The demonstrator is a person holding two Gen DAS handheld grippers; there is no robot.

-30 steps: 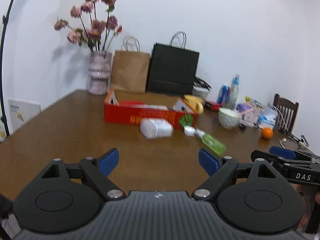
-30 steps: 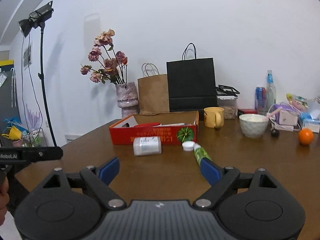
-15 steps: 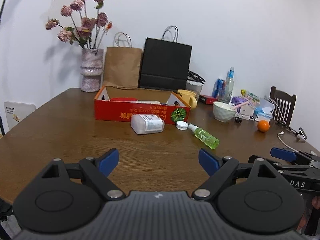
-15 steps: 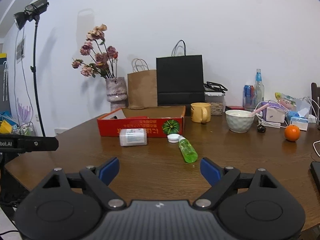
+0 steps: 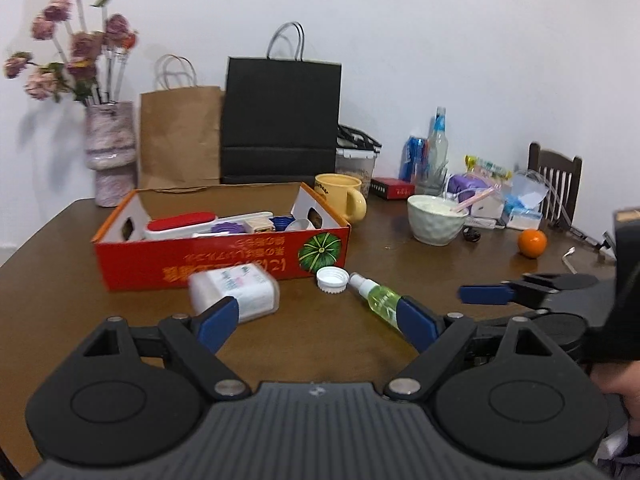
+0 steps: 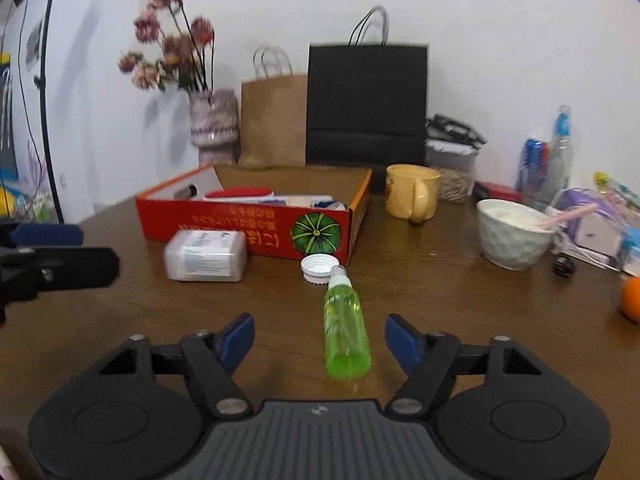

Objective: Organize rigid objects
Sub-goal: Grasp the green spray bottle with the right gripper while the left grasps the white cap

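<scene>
Both grippers have advanced over the table (image 6: pixel 440 288) toward the red box (image 5: pixel 224 256): the right gripper (image 6: pixel 320 340) now straddles the green bottle (image 6: pixel 346 332), its jaws closing but not yet touching, so a pick looks imminent. The left gripper (image 5: pixel 316 324) stays spread and empty near the white container (image 5: pixel 236 292). The bottle is a smooth translucent plastic cylinder lying flat beside a ribbed white cap (image 6: pixel 318 266); the box is printed cardboard.

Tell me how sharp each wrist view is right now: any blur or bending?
Left wrist view: motion-smeared; the white container and the box print are soft. Right wrist view: sharper on the green bottle and cap, flowers blurred. Both views: fisheye bends the table edges, corners dark.
</scene>
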